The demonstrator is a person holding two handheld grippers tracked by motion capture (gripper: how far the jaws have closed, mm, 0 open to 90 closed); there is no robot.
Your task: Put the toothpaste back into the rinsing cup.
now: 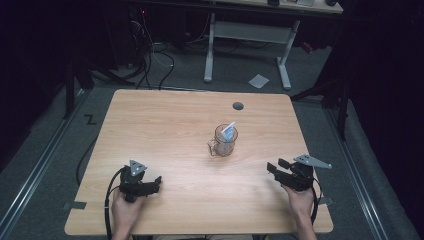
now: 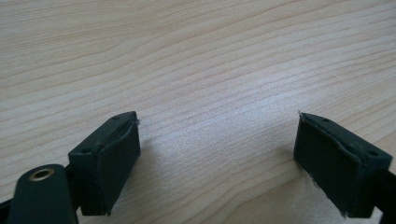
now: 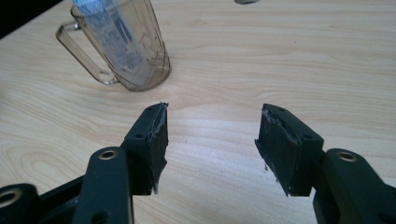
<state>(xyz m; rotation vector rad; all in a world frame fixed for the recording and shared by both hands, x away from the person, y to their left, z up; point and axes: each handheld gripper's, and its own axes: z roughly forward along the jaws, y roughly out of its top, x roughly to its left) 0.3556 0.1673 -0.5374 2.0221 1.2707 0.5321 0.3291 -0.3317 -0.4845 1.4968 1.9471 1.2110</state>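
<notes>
mug (image 1: 224,141) holds printed tube (image 1: 229,130) | print unreadable | claws apart

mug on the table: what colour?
Clear with a faint brown tint: the mug is see-through. Best in the right gripper view.

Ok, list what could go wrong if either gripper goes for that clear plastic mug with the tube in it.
1. The clear plastic handled mug stands alone in the middle of the wooden table; a sideways nudge from the open right gripper may tip or slide it.
2. The white and blue tube leans out over the rim and could be knocked out.
3. The open left gripper sits farther off, so its reach is longer.
</notes>
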